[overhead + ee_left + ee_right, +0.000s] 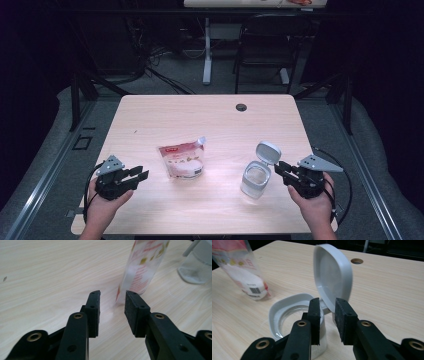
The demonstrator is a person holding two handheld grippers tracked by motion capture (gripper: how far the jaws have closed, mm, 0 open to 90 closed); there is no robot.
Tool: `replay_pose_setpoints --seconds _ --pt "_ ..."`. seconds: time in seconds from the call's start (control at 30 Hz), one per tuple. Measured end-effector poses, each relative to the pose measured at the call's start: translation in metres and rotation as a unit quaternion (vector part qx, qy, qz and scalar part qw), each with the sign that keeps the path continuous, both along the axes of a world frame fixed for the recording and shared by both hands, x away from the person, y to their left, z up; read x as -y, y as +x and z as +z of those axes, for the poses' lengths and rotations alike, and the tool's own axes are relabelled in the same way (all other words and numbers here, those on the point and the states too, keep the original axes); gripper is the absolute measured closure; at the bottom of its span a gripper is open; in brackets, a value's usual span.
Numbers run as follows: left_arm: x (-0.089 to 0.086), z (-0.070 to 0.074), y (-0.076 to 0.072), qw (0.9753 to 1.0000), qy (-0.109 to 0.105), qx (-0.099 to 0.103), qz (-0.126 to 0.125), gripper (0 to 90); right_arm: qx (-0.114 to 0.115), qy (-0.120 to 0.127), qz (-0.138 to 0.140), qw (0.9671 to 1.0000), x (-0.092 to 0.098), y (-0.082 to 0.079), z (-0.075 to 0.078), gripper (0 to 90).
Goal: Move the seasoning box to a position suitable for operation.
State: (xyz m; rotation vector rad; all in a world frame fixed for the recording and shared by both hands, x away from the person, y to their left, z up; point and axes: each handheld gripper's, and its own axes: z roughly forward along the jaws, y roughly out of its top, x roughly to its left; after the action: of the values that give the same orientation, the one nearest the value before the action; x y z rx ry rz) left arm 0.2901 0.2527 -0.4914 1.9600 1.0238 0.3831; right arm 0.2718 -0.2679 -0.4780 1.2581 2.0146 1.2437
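Note:
A red-and-white spouted pouch (182, 160) stands near the middle of the wooden table (210, 120). To its right sits a clear jar (256, 181) with its grey flip lid (268, 152) swung up and open. My left gripper (140, 174) rests open left of the pouch, its jaws pointing at it. In the left gripper view the gripper (112, 307) is just short of the pouch (142, 267), with nothing between the jaws. My right gripper (278, 169) is open at the jar's right side. In the right gripper view the gripper (327, 312) sits by the hinge, below the lid (334, 275), next to the jar rim (284, 312).
A round cable hole (241, 107) lies near the table's far edge. Beyond the table stand a black chair (270, 40) and a white desk leg (207, 55). Dark frame posts flank the table on both sides.

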Motion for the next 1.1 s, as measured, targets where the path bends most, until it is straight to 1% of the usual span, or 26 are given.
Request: replay_pose_setpoints --seconds 0.13,0.23,0.3,0.4,0.53,0.67,0.7,0.8,0.93,1.0,1.07,1.1 --pt "0.007 0.010 0.000 1.0000 0.001 0.008 0.000 64.4 0.007 0.004 0.008 0.9999 -0.006 -0.001 0.005 74.5" --pt "0.009 0.016 0.002 0.9999 -0.006 0.008 -0.002 64.5 0.009 0.008 0.012 0.9999 -0.009 -0.001 0.009 74.3" --pt "0.012 0.019 0.004 0.9998 -0.010 0.014 -0.006 64.6 0.008 0.007 0.018 0.9998 -0.011 0.000 0.011 74.1" --pt "0.017 0.026 0.007 0.9996 -0.014 0.019 -0.012 64.6 0.011 0.002 0.023 0.9997 -0.014 0.002 0.015 73.4" --pt "0.026 0.035 0.014 0.9994 -0.016 0.027 -0.015 64.6 0.011 0.003 0.032 0.9994 -0.019 0.007 0.019 71.8" --pt "0.036 0.041 0.021 0.9994 -0.010 0.024 -0.025 66.2 0.009 0.011 0.042 0.9990 -0.025 0.012 0.022 68.4" --pt "0.038 0.043 0.023 0.9993 -0.009 0.026 -0.026 66.6 0.008 0.009 0.046 0.9989 -0.026 0.012 0.024 68.4" --pt "0.041 0.047 0.026 0.9991 -0.016 0.022 -0.032 68.3 0.009 0.008 0.054 0.9985 -0.030 0.015 0.027 68.3" --pt "0.045 0.050 0.031 0.9994 -0.012 0.016 -0.029 68.3 0.010 0.008 0.060 0.9981 -0.037 0.017 0.032 68.2" --pt "0.049 0.053 0.033 0.9995 -0.005 0.018 -0.026 69.6 0.010 0.002 0.064 0.9979 -0.041 0.019 0.034 67.4" --pt "0.051 0.053 0.034 0.9995 -0.002 0.019 -0.025 71.8 0.009 -0.003 0.066 0.9978 -0.044 0.021 0.035 66.7" --pt "0.051 0.053 0.034 0.9995 -0.002 0.020 -0.025 72.1 0.010 -0.001 0.067 0.9977 -0.046 0.022 0.036 66.6"
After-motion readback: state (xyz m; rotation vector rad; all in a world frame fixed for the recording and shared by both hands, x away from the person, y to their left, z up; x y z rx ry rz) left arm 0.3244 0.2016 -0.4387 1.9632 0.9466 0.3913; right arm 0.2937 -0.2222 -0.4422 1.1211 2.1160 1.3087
